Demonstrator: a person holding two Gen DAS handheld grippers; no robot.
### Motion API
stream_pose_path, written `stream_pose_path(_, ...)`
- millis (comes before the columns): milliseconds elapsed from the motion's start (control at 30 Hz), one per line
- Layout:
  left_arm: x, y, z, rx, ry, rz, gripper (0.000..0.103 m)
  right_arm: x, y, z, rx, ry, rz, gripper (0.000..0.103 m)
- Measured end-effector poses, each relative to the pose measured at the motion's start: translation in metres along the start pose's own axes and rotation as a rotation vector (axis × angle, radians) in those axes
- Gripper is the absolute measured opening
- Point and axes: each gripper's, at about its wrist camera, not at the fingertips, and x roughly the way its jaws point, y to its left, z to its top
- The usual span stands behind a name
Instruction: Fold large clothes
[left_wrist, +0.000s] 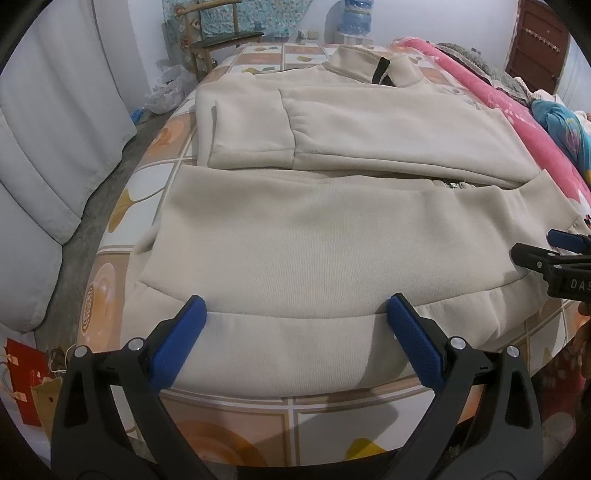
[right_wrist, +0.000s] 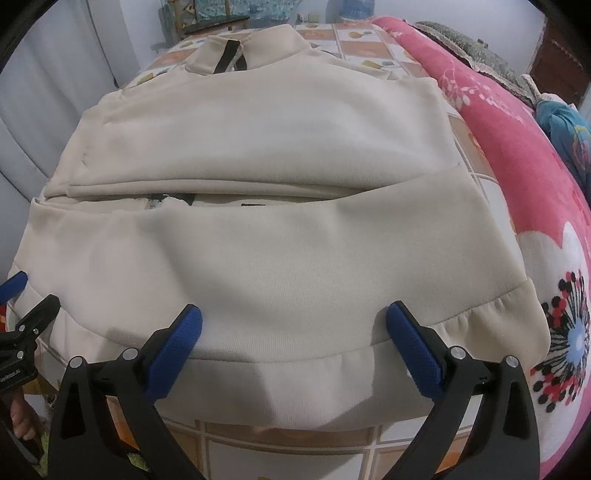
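Facing both grippers across the near edge of the bed, the cream sweatshirt (left_wrist: 314, 221) lies flat on the tiled-pattern bed sheet (left_wrist: 155, 192), its ribbed hem (left_wrist: 288, 343) closest and its zip collar (left_wrist: 369, 62) pointing toward the far edge, so its long axis runs straight away from the person. The left gripper (left_wrist: 295, 321) hangs just above the hem toward the garment's left part, jaws spread wide with nothing between the blue pads; the right gripper (right_wrist: 293, 325) does the same toward the right part, equally wide and empty, and neither visibly pinches cloth. Each is about equally near the hem, so the coming move looks like a two-handed one: close on the hem at both points and carry it forward toward the collar. A sleeve (left_wrist: 369, 136) is already laid across the chest, with a slack opening and a zip pull (left_wrist: 454, 184) showing below it, which may shift if the lower half is dragged rather than lifted. Room is freer on the left, where sheet shows beside the garment before the bed's left edge; on the right, the pink blanket (right_wrist: 517, 155) crowds close to the sweatshirt's side, leaving little margin there.
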Motion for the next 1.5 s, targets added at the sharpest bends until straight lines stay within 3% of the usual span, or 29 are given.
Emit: stream_pose_path(1500,0.0011,0.0005,0.0023,0.013,0.028,-0.007,0.096,0.0032,-0.0001,0.0046,-0.011,0.04,0.0,0.097)
